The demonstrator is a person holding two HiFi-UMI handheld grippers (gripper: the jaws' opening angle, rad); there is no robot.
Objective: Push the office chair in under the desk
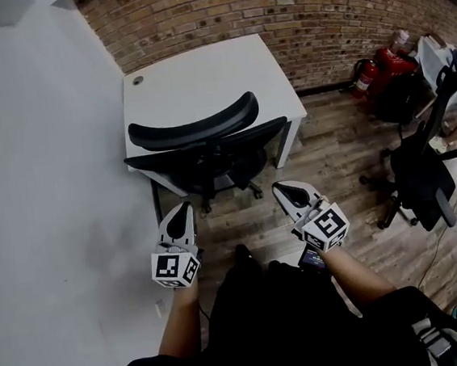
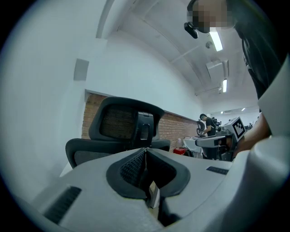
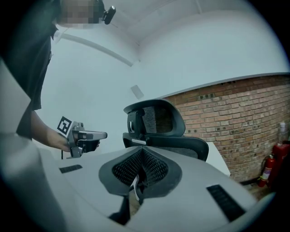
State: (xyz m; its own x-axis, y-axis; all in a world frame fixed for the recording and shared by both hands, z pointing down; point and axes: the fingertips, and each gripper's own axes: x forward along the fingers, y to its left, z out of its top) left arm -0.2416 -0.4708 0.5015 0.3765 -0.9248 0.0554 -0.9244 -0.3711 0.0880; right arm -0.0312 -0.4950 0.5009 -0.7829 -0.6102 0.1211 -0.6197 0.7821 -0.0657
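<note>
wood-plank floor below a brick wall at the far side, plain white wall along the left. against the near edge of the white desk: black office chair, back and curved headrest turned to the near side, seat overlapping the desk's near edge, wheeled base showing on the floor just near of it. nearer, short of the chair and touching nothing: left gripper, jaws pressed together and empty; to its right, right gripper, jaws likewise together with nothing between. both aimed far, toward the chair back. off to the right, a second dark office chair on the floor; by the brick wall, a red fire extinguisher.
</note>
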